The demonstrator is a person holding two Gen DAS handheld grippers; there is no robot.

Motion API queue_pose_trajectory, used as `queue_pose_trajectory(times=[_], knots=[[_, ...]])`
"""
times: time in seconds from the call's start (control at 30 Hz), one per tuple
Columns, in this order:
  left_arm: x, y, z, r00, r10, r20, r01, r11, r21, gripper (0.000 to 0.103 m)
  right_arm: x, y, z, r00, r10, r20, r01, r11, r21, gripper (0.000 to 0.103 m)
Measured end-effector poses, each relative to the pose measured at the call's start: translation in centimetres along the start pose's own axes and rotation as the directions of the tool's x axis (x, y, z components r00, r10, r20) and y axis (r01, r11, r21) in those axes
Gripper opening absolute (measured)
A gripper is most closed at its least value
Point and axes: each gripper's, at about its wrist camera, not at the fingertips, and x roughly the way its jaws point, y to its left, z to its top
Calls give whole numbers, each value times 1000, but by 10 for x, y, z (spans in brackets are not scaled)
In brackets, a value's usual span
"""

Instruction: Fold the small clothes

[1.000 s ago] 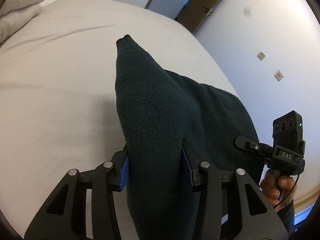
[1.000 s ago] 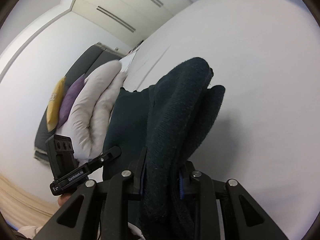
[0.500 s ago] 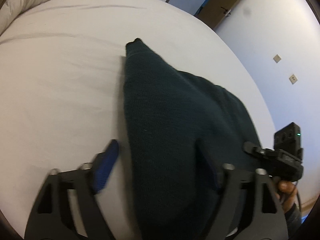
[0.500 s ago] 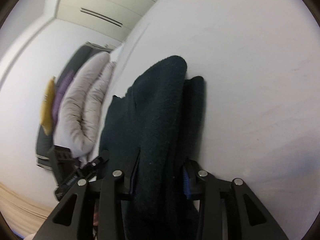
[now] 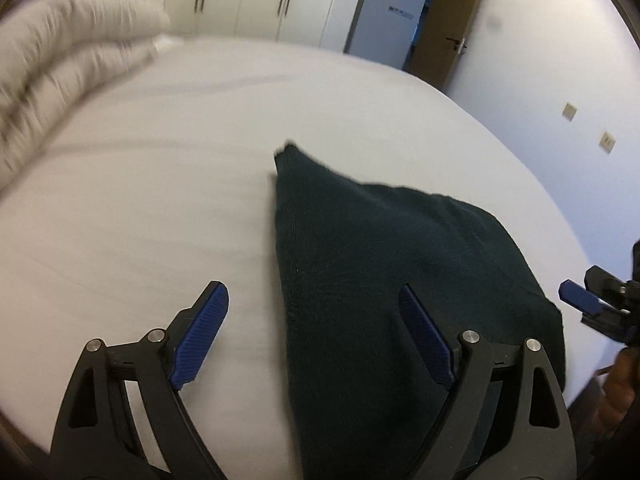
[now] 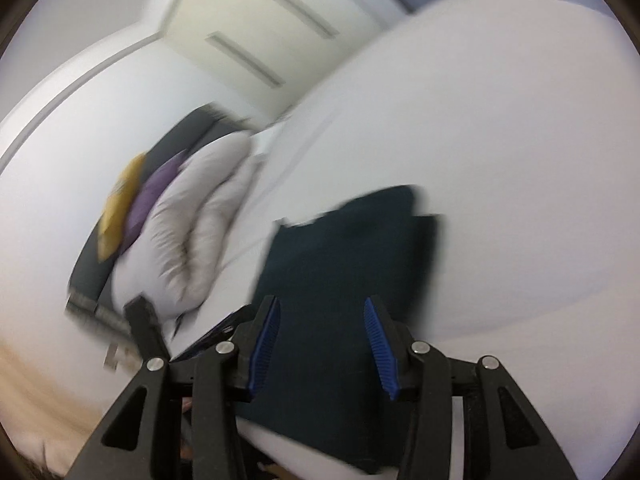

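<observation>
The left gripper [image 5: 314, 336] stands wide open above the bed, its blue-padded fingers [image 5: 199, 340] spread far apart and holding nothing. Its left finger hangs over bare sheet, while its right finger sits over the dark green knit garment [image 5: 384, 280]. The garment lies flat on the white bed [image 5: 140, 208], released, with one pointed corner reaching toward the far side and its body widening toward the near right edge of the mattress.

At the right rim of the left wrist view the right gripper [image 5: 600, 304] shows as a black frame with a blue pad, just beyond the garment's right edge, with part of a hand below it.

In the right wrist view the right gripper [image 6: 322, 340] is open too, its ribbed blue pads [image 6: 380, 350] parted with a clear gap and nothing between them. The garment [image 6: 344, 264] lies directly ahead of it on the bed [image 6: 500, 140], folded into a roughly rectangular dark block, with a narrower layer showing along its right side. This view is motion-blurred, so the fold edges are soft. The left gripper [image 6: 168, 336] appears blurred at the near left.

Farther out, a bundled grey duvet [image 6: 200, 236] lies at the left side of the bed, with a purple pillow [image 6: 154, 196] and a yellow pillow [image 6: 118, 208] beyond it. White wardrobe doors [image 5: 260, 0] and a brown door [image 5: 448, 24] stand at the far side of the room.
</observation>
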Motion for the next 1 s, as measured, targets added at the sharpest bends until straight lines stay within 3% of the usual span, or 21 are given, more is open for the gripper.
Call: queue_pose_trajectory(times=[0.13,0.17,0.2,0.23,0.27,0.3,0.37,0.43,0.5,0.57,0.63,0.67,0.73,0.77,0.83,0.87,0.9,1.0], knots=[[-43,-11,-4,992,82,96,-86,995,41,88,24,-6,-18,997,1,-83,-1,1000,-8,45],[-55,-13,-4,988,92,128,-99,994,48,91,31,-21,-24,994,-16,-107,20,999,31,33],[-63,-9,0,982,107,154,-116,992,52,94,32,-31,-27,994,-22,-106,29,998,58,12],[-77,-11,-1,974,126,190,-139,989,54,100,32,-40,-30,995,-22,-95,30,996,87,3],[-93,-18,2,959,145,245,-162,985,54,103,28,-56,-33,997,3,-79,8,990,142,0],[-104,-20,3,948,149,280,-171,984,56,103,25,-64,-35,997,37,-67,-25,983,180,0],[-138,-22,4,905,161,393,-195,980,47,103,14,-66,-36,998,39,-46,-29,981,191,0],[-161,-25,4,870,189,456,-225,974,27,103,4,-51,-35,999,-11,-31,14,992,123,17],[-187,-32,6,818,236,525,-289,957,21,103,-16,-28,-36,997,-70,13,69,997,32,57],[-206,-41,5,776,251,579,-340,939,50,103,-44,1,-38,977,-171,126,183,979,-88,66],[-221,-52,3,734,270,623,-403,912,80,103,-68,27,-39,951,-222,215,264,946,-190,72],[-229,-56,5,729,271,629,-419,903,96,103,-78,38,-39,937,-242,253,300,927,-226,81],[-234,-62,7,740,287,609,-442,889,117,103,-103,63,-43,894,-260,365,374,882,-287,95],[-237,-63,8,754,294,587,-444,887,127,103,-117,77,-46,864,-251,436,406,860,-309,103],[-242,-64,10,786,281,551,-419,897,142,103,-146,98,-52,795,-215,567,462,821,-336,103],[-247,-63,12,800,274,535,-397,909,129,103,-152,107,-52,772,-210,600,485,805,-342,103],[-249,-61,12,808,271,524,-384,916,118,103,-159,117,-53,753,-205,626,507,787,-352,103],[-253,-60,11,852,263,454,-339,936,95,103,-170,137,-53,724,-225,652,557,749,-360,103]])
